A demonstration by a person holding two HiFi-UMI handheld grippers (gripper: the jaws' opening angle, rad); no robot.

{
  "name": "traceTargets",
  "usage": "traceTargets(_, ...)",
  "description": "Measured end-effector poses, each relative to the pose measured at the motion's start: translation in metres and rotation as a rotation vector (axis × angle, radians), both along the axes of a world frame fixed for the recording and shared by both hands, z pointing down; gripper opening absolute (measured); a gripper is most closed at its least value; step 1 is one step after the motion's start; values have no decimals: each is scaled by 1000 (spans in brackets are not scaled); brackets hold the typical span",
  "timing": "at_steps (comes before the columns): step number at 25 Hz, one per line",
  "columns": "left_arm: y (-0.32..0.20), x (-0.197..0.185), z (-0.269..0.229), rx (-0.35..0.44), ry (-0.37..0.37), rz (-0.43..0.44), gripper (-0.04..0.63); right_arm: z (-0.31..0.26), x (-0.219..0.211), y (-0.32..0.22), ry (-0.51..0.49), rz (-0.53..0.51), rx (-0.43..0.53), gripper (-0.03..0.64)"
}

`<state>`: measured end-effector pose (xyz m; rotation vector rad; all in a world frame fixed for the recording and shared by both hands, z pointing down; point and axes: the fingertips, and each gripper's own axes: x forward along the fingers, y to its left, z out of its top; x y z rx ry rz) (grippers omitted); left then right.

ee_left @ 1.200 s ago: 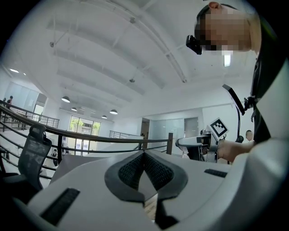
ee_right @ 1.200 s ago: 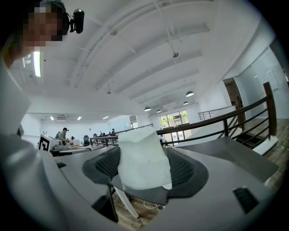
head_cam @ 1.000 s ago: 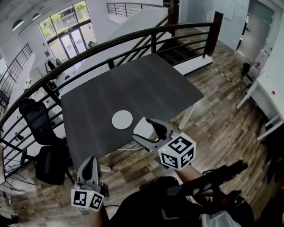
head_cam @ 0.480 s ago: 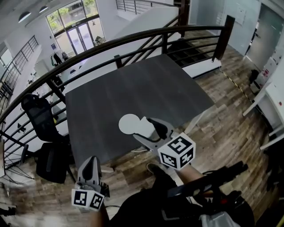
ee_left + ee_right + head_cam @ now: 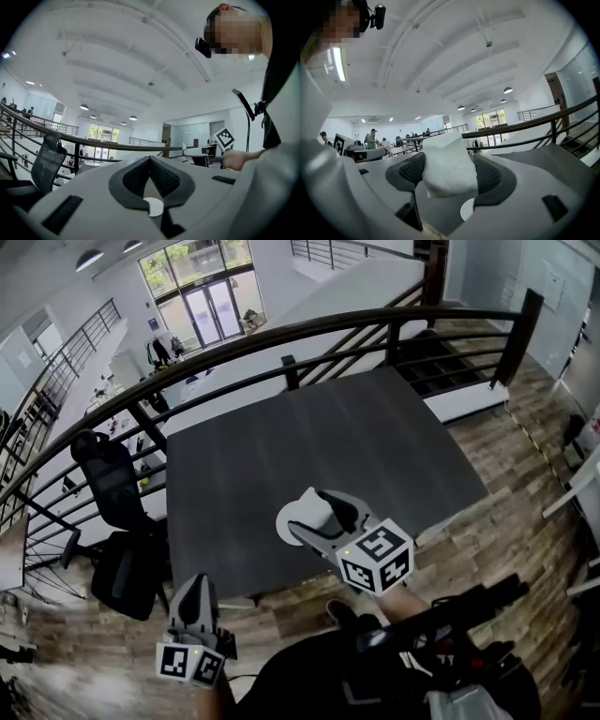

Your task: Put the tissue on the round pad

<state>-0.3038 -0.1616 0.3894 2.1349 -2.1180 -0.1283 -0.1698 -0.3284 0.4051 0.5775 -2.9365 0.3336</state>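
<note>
The white tissue (image 5: 315,506) is pinched in my right gripper (image 5: 307,511), which is shut on it just above the dark grey table (image 5: 375,437). In the head view the tissue hangs over the right part of the white round pad (image 5: 283,520), which it partly hides. In the right gripper view the folded tissue (image 5: 447,168) fills the gap between the black pads (image 5: 492,176). My left gripper (image 5: 193,585) is low at the left, off the table over the wooden floor, shut and holding nothing (image 5: 150,161).
A black railing (image 5: 281,343) runs behind and to the left of the table. Past it, a black office chair (image 5: 117,493) stands to the left. The table's near edge (image 5: 309,579) lies just under the right gripper, with wooden floor (image 5: 506,521) to the right.
The right gripper has carried the tissue left, from beside the round pad to over its right part. The view has shifted forward. The left gripper has stayed put.
</note>
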Motion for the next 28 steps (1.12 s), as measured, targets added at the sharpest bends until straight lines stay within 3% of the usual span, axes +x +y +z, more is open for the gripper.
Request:
traceTargets(11,-26,-20,-3,-21,-18,-95,5,44,-40,-53,54,-65,-56,331)
traceTargets(28,-40,-40,5,-87,-42,-192,5,163,-81,-91,205,-132,-138,331)
